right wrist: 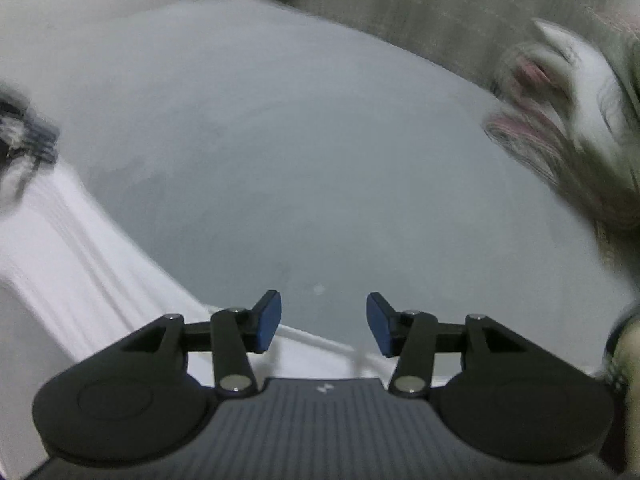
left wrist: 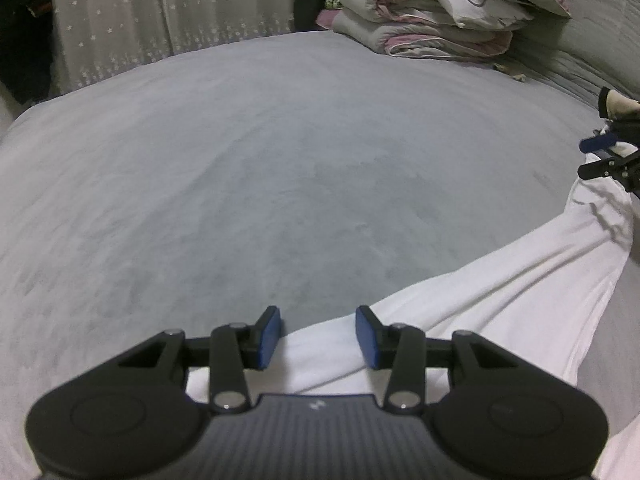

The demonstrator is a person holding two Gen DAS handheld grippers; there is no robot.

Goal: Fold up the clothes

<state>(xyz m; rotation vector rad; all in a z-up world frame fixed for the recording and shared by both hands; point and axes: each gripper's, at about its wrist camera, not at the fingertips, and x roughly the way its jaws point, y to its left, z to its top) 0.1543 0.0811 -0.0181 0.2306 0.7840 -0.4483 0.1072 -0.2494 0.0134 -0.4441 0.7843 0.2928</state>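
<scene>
Bedroom in a home, wide bed (left wrist: 280, 152) under a plain grey cover, folded quilts (left wrist: 432, 12) with pink trim stacked at its far right corner, pale star-patterned curtain (left wrist: 120, 12) hanging behind the far edge, dark clothing (left wrist: 24, 28) hanging at far left

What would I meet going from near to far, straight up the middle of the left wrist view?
Left gripper, jaws apart → white garment → bare grey bedspread → star-dotted curtain.
</scene>
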